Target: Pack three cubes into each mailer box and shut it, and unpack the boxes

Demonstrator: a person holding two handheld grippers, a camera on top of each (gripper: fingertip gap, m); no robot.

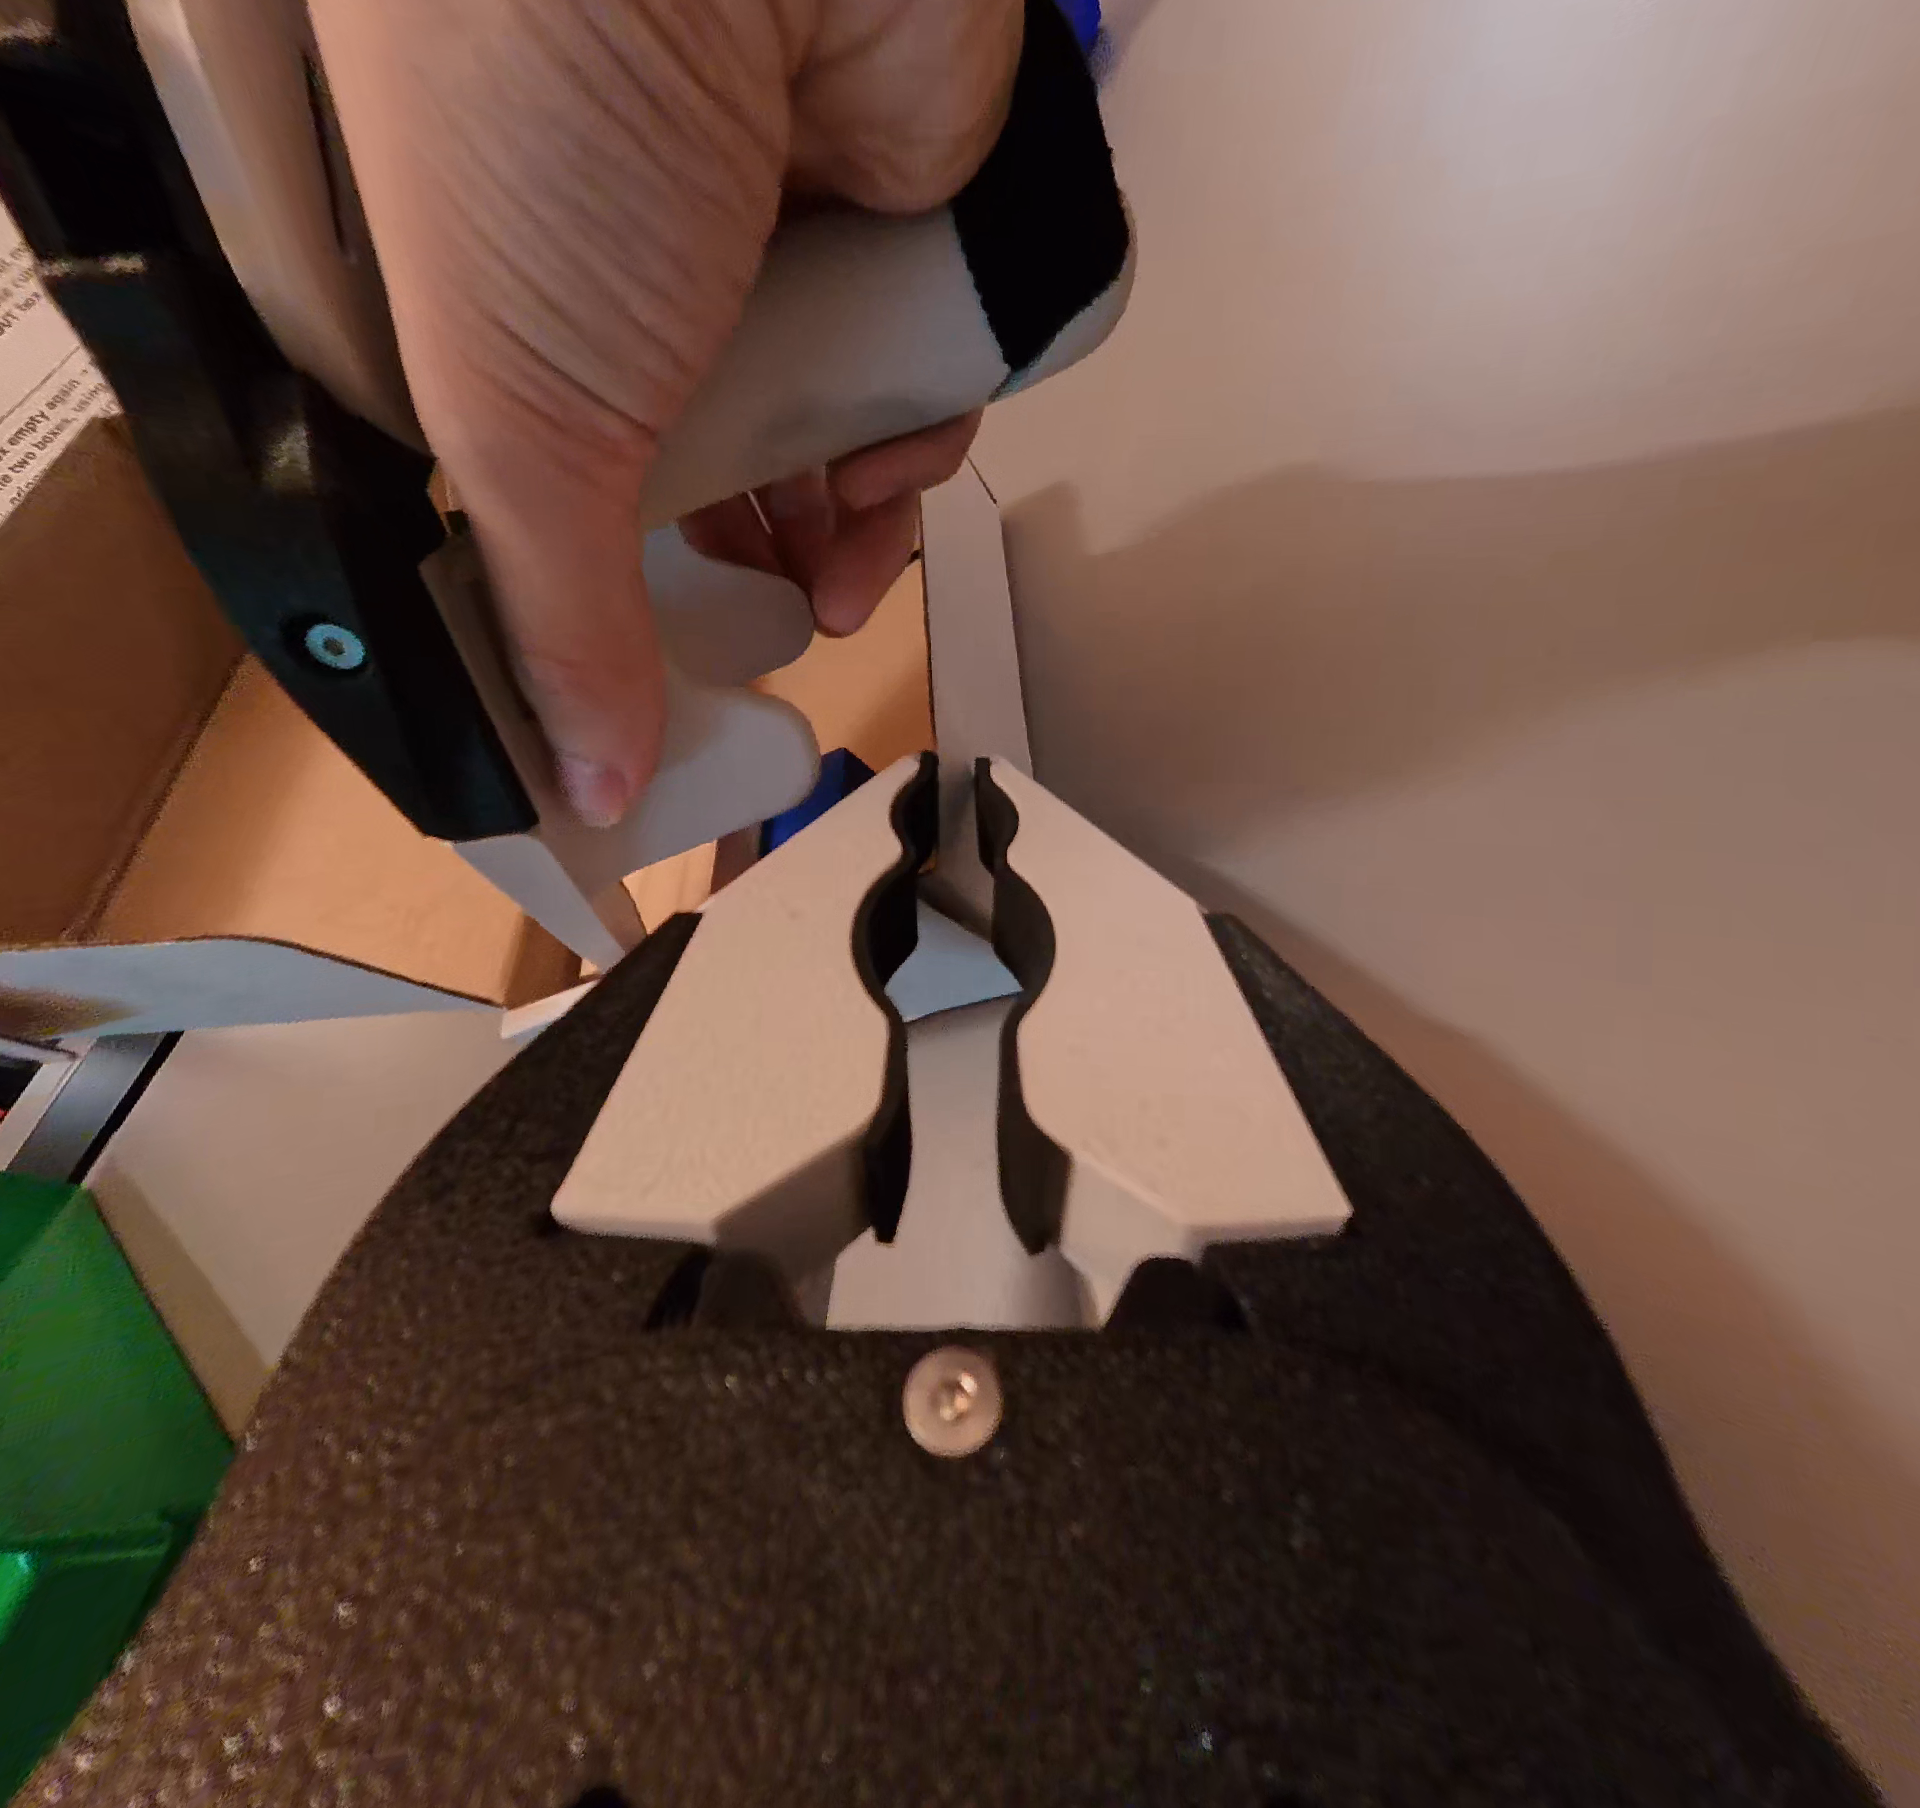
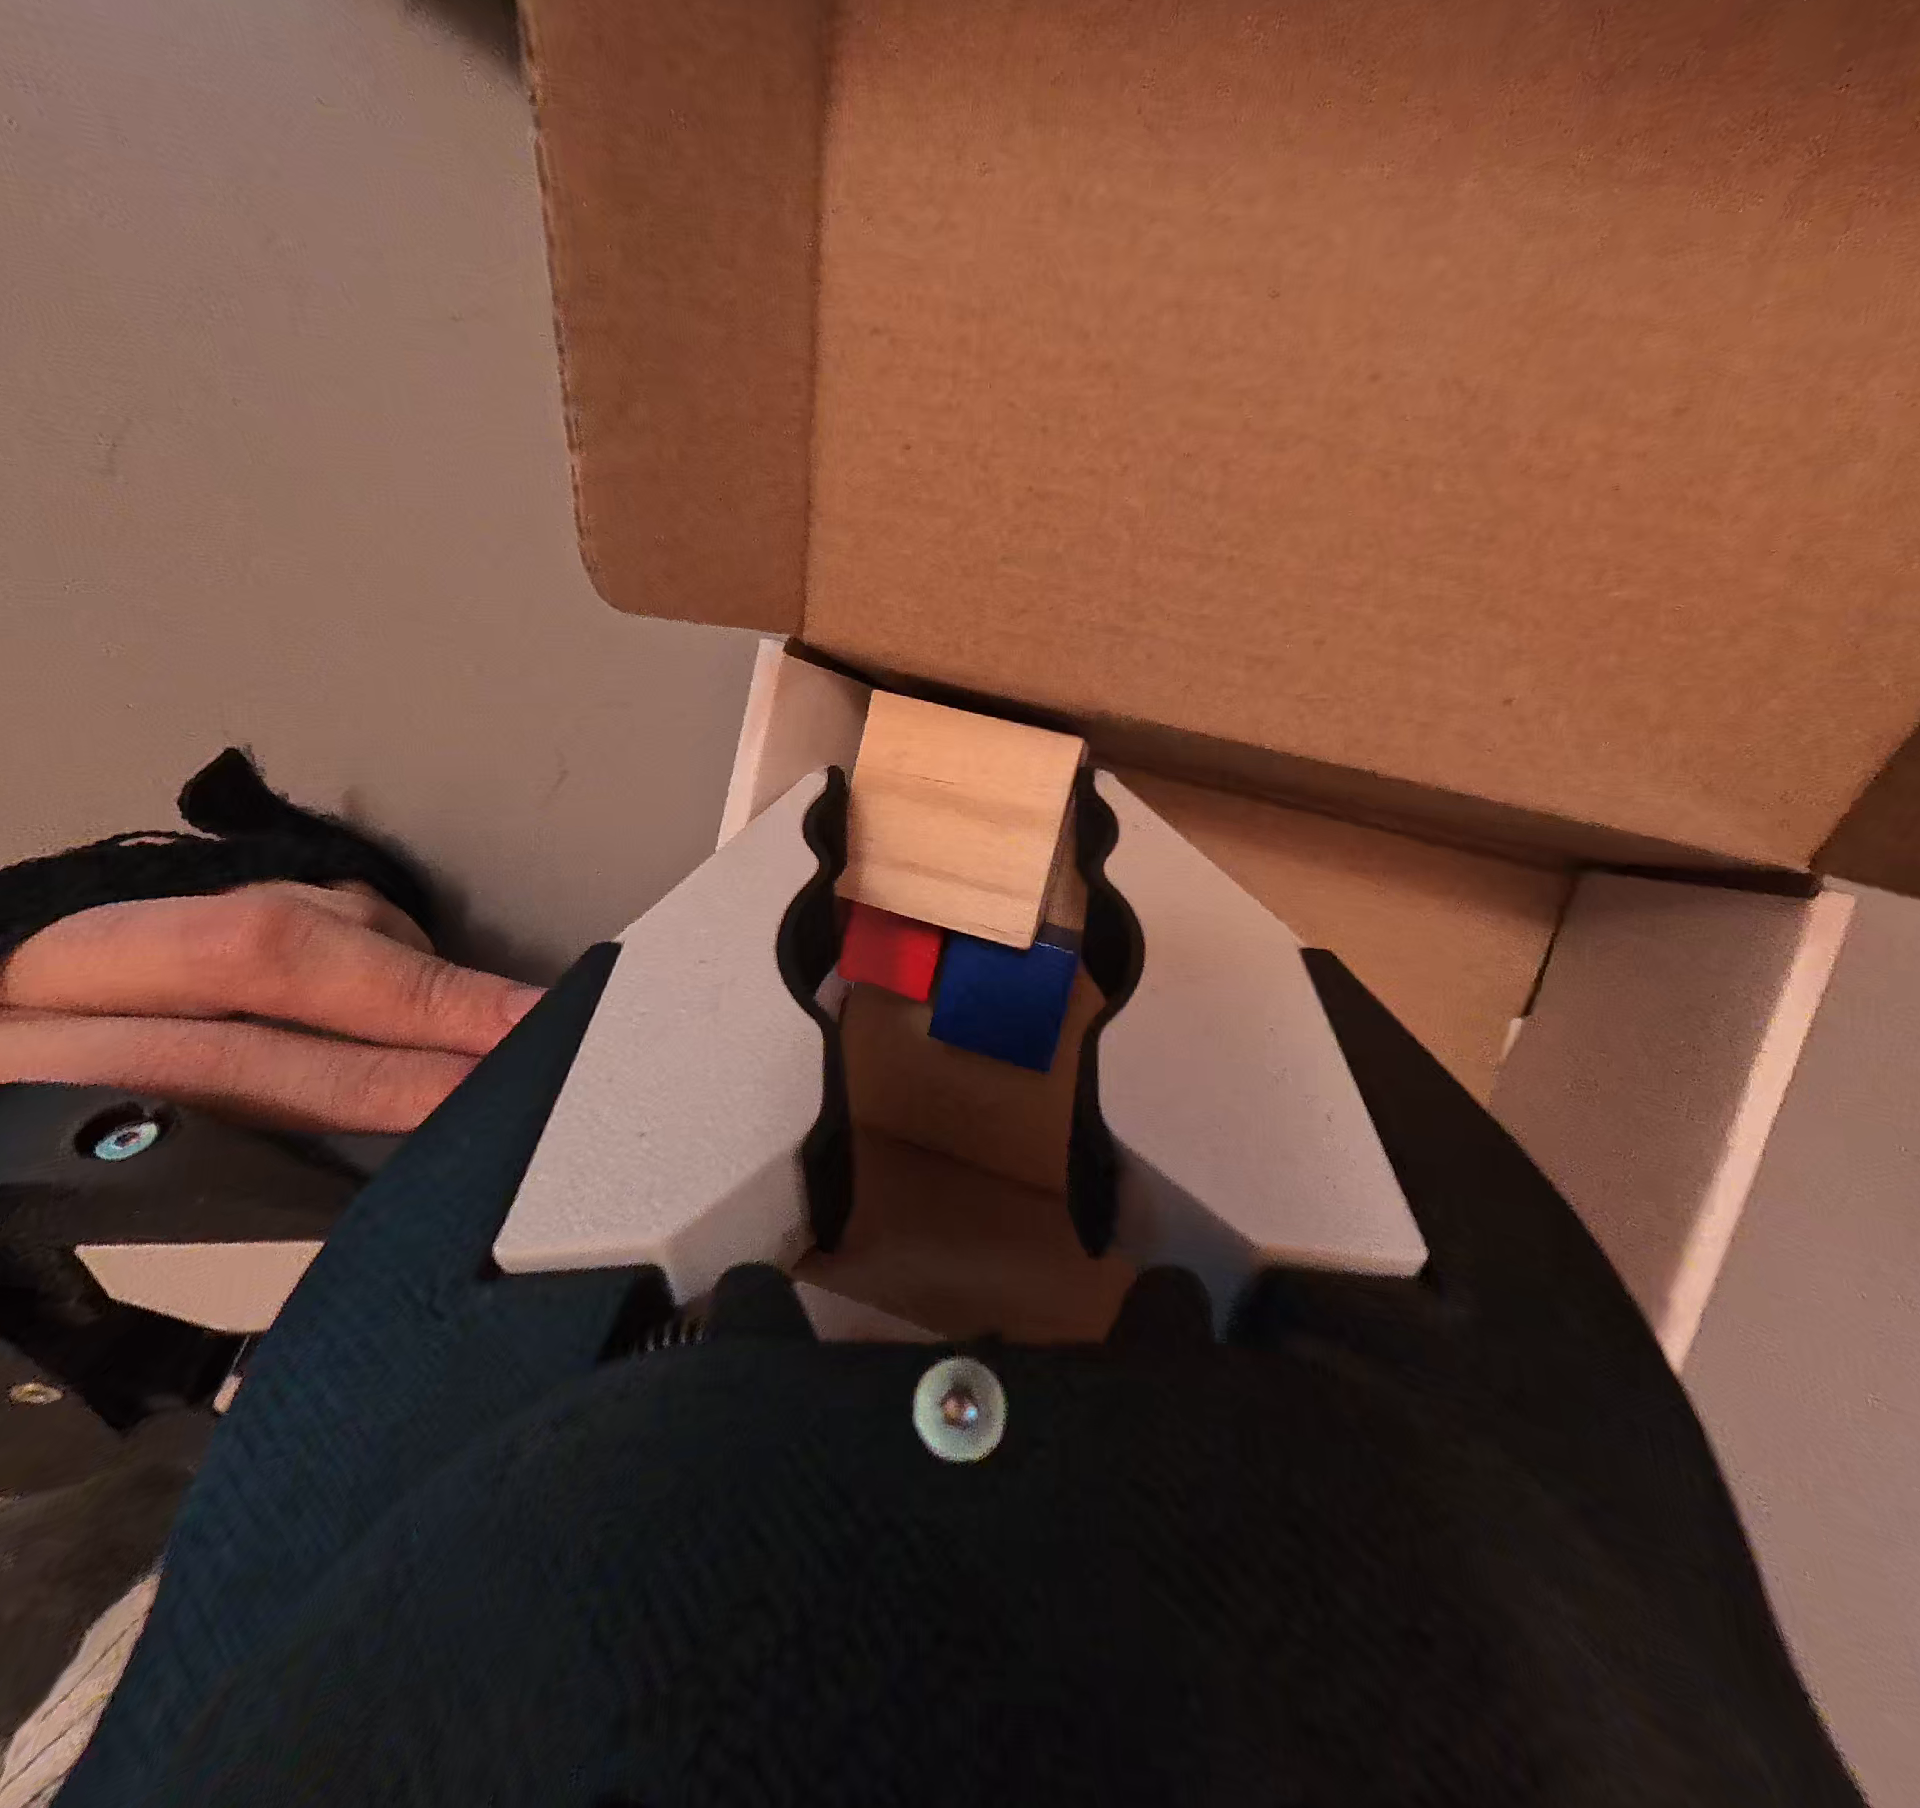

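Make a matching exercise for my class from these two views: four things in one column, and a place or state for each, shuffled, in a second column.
Things
1. wooden cube
2. red cube
3. box flap
4. green block

Places or states
A. pinched in the left tool
B. held between the right tool's fingers
C. at the left edge of the left wrist view
D. lying in the box beside the blue cube

Pairs: 1-B, 2-D, 3-A, 4-C

My right claw (image 2: 961,813) sits over the open mailer box (image 2: 1683,1083), a cube (image 2: 961,828) between its fingers. Two more cubes (image 2: 1003,1000) lie side by side in the box beneath. My left claw (image 1: 956,771) pinches the box's side wall (image 1: 971,615).
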